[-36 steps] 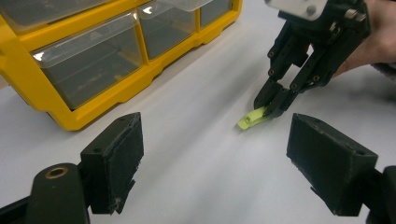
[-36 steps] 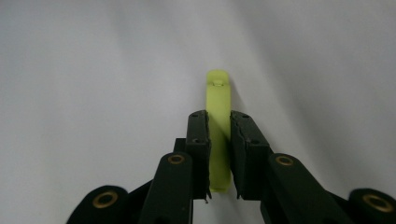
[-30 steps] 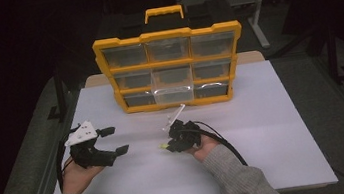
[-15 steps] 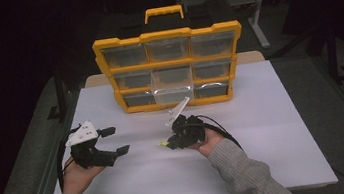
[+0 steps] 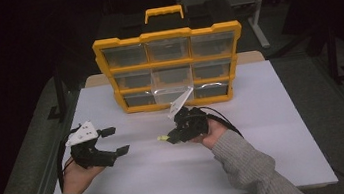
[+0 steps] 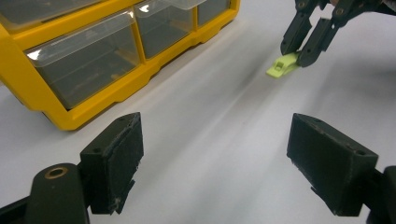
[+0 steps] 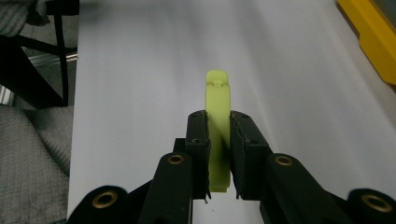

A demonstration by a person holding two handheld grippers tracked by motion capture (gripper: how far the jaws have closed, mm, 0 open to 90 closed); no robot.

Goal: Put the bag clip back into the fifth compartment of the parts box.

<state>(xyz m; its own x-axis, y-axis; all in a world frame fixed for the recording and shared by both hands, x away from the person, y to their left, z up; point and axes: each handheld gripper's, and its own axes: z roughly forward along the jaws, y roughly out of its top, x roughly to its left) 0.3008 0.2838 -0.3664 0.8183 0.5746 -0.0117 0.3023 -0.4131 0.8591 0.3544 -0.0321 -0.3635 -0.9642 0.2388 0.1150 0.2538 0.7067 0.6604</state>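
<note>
While the white table (image 5: 276, 138) carries a yellow drawer organizer (image 5: 171, 69) at its far middle, the left gripper (image 5: 115, 140) rests near the left edge with jaws spread wide and bare. Right of it, the right gripper (image 5: 171, 138) pinches a small lime-green clip (image 7: 218, 112), clear of the tabletop.
</note>
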